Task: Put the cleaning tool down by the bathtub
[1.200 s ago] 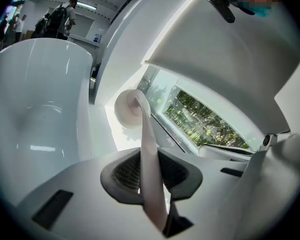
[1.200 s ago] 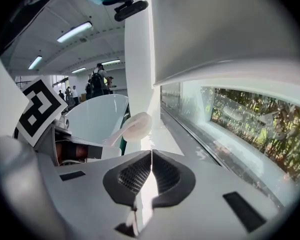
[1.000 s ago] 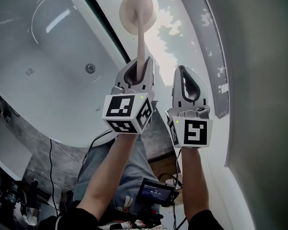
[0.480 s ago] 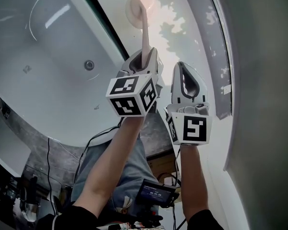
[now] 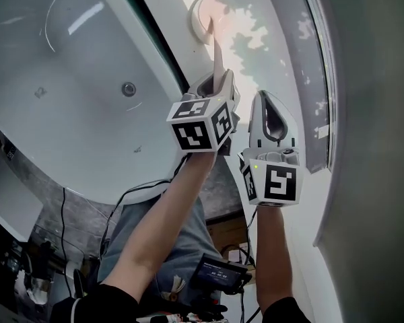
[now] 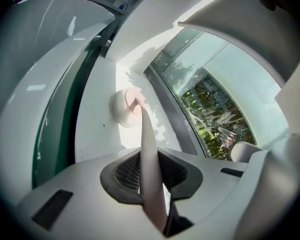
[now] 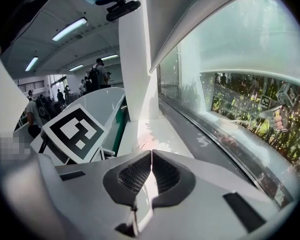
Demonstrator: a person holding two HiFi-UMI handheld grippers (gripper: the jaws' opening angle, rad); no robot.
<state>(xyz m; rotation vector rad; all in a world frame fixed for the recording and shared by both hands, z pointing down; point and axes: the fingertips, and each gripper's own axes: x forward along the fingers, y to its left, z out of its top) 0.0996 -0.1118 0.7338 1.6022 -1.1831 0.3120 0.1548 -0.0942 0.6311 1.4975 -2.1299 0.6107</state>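
The cleaning tool is a pale pink handle [image 5: 216, 49] with a round cream head [image 5: 202, 15]. Its head [image 6: 126, 107] lies low over the white ledge [image 6: 97, 134] between the bathtub [image 5: 74, 79] and the window, and seems to touch it. My left gripper [image 5: 217, 81] is shut on the handle [image 6: 151, 179], which runs up between its jaws. Just to its right, my right gripper [image 5: 269, 98] hangs over the ledge. In the right gripper view, my right gripper [image 7: 150, 159] is shut with nothing in it.
A dark green strip [image 6: 60, 119] runs along the tub's rim beside the ledge. The window frame [image 7: 210, 134] and glass bound the ledge on the right. The tub drain [image 5: 128, 88] is at the left. Cables and a device [image 5: 219, 271] lie by the person's legs.
My left gripper has carried the tool forward and to the right. Its head has turned from face-on to nearly edge-on and come down to the ledge. The right gripper has shifted slightly right.
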